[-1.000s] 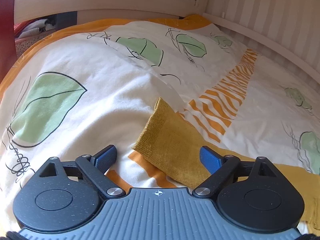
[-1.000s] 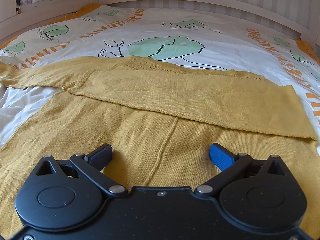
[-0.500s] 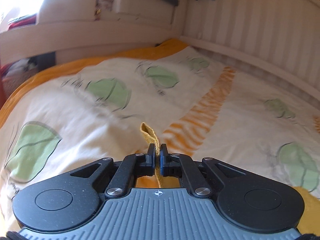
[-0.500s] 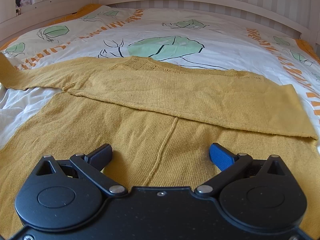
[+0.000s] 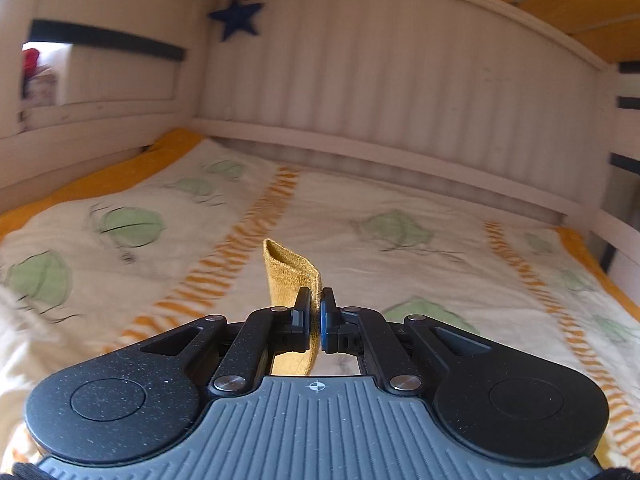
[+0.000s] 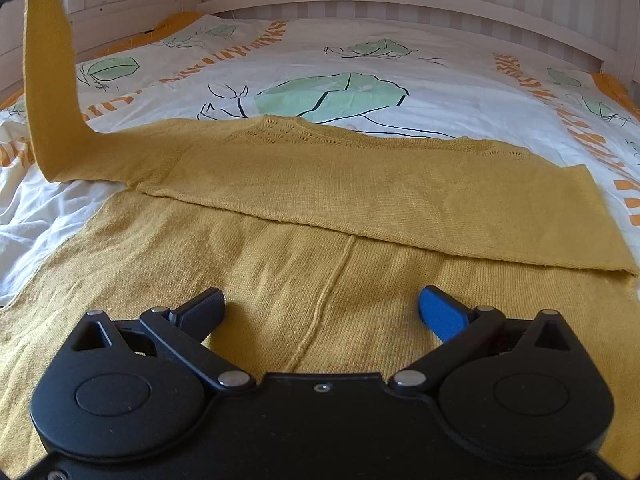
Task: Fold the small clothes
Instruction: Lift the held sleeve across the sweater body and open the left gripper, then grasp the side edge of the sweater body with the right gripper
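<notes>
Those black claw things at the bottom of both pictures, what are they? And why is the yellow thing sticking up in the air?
They are two grabbing tools a person holds, one in each hand. Each has a small camera looking out over its fingers, so each picture shows one claw from behind.

On the bed lies a leaf-patterned duvet, and on it a yellow knitted sweater being folded. One sleeve is already laid across it.

The left claw is pinched shut on the cuff of the other sleeve. In the right-hand picture you see that sleeve lifted up from the bed, at the far left.

The right claw is open, holding nothing, just above the sweater.
</notes>
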`<state>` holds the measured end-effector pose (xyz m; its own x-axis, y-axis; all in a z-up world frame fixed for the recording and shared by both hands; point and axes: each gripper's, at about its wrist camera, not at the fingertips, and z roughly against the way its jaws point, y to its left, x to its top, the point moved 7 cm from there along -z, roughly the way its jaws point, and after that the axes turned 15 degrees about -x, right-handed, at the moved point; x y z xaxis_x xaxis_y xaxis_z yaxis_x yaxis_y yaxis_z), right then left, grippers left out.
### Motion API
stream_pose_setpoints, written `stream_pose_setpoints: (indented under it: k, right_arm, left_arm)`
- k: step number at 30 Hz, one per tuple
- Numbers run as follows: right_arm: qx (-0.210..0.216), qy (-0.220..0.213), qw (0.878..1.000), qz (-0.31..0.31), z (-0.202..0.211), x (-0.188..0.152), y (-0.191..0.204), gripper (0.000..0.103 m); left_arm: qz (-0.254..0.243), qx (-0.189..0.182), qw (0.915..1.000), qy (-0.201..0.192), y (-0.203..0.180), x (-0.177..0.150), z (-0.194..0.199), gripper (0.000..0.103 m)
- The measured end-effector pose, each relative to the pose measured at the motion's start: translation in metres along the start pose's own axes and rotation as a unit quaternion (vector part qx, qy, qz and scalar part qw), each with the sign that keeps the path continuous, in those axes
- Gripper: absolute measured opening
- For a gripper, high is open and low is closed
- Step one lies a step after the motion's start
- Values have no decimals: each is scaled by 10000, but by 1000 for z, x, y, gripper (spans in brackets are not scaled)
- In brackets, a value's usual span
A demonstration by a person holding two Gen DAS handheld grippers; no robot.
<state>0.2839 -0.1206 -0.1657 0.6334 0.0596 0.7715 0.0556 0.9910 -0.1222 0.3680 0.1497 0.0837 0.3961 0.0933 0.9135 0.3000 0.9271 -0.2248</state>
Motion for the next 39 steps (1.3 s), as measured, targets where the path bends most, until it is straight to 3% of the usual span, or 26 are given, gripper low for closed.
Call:
stream_pose_setpoints:
  k: [8, 17, 21, 23, 28, 32, 35, 39]
  right_arm:
    - [324, 57, 9992, -235, 1, 2, -8, 103]
    - [594, 60, 9969, -514, 1, 4, -16, 103]
    - [671, 68, 9958, -612, 1, 5, -19, 103]
    - [719, 80, 9952, -654, 1, 5, -20, 103]
    - [873, 161, 9936, -700, 1, 7, -24, 103]
    - [1153, 398, 9903, -666, 2, 14, -29, 103]
    - [1333, 396, 9862, -901, 8, 29, -39, 103]
    - [1588, 317, 9793, -1218, 4, 61, -50, 103]
  left_arm:
    - [-191, -838, 9960, 245, -88, -20, -49, 4]
    - [-332, -1359, 9848, 1033, -160, -101, -105, 6]
    - [-732, -1460, 9789, 1227, -178, -133, -107, 29]
    - [-922, -1475, 9770, 1235, -183, -147, -98, 30]
    - [-787, -1262, 9795, 1362, -159, -175, -72, 33]
    - [-559, -674, 9843, 1535, -117, -193, -54, 34]
    - [-307, -259, 9842, 1725, -86, -209, -46, 34]
    - [41, -44, 9808, 1949, -59, -229, -40, 34]
